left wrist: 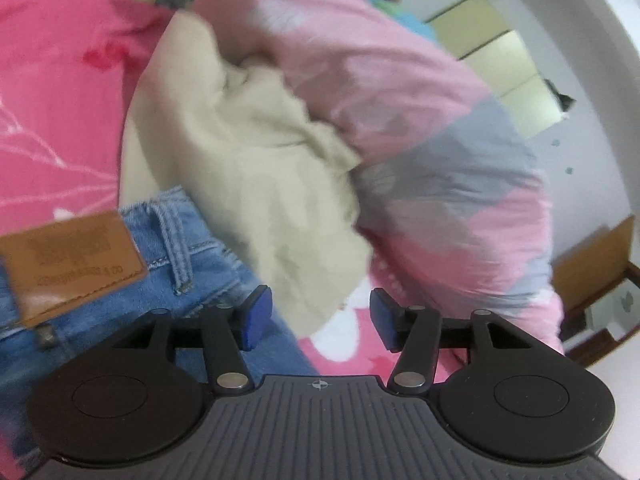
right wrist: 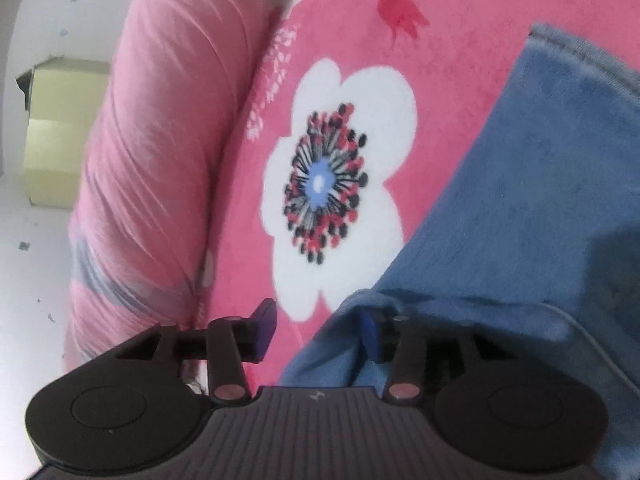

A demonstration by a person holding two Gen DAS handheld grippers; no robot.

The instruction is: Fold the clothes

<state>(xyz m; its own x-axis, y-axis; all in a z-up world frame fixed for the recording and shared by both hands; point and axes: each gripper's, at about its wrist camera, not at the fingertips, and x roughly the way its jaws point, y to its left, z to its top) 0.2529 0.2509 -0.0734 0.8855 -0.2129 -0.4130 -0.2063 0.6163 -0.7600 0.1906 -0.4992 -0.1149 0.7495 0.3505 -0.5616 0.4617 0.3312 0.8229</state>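
Covering the right tool's [right wrist: 318,330] far pad, jeans [right wrist: 520,220] lie ungripped; left tool [left wrist: 321,318] released.

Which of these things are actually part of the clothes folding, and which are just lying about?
Part of the job: jeans, beige garment, left gripper, right gripper, both open.

Just lying about: pink flowered blanket, pink and grey quilt, yellow cupboard.
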